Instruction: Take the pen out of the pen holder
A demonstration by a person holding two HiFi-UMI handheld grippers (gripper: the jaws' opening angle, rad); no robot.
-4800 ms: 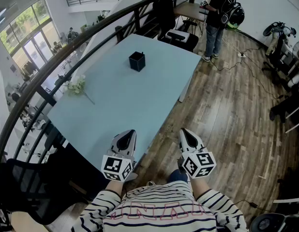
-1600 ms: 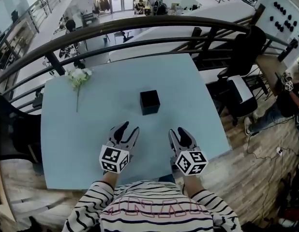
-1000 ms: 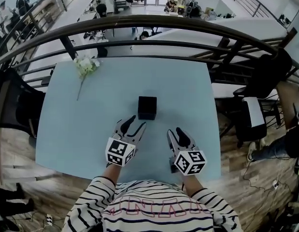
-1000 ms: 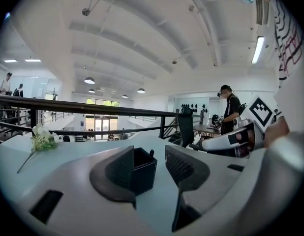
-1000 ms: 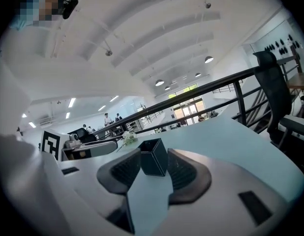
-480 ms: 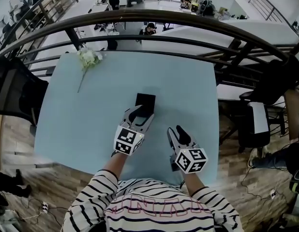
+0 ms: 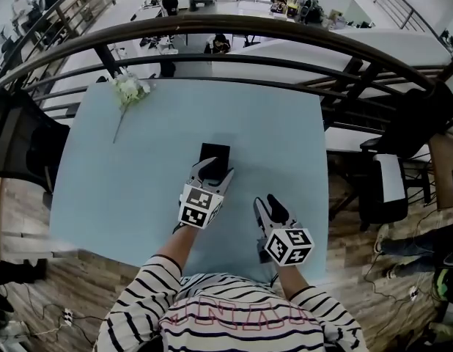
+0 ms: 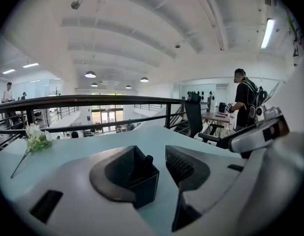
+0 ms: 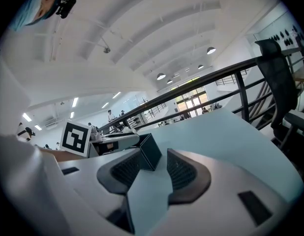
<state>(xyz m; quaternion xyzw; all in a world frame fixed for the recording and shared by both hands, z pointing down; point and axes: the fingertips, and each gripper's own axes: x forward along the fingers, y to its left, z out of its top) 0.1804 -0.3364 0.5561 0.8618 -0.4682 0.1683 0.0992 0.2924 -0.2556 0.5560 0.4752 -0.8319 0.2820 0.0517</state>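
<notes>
left tool (image 8: 159, 157), jaws apart, faces the black pen holder (image 8: 144, 183), apparently to bracket the pen (image 8: 148, 160) tip; right tool (image 7: 269, 204), also apart, idles behind.

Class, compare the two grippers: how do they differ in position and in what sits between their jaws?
The left gripper is forward at the pen holder; the right gripper sits back, nearer the person. The pen shows between the left gripper's jaws; nothing is between the right gripper's. Both stand open.
</notes>
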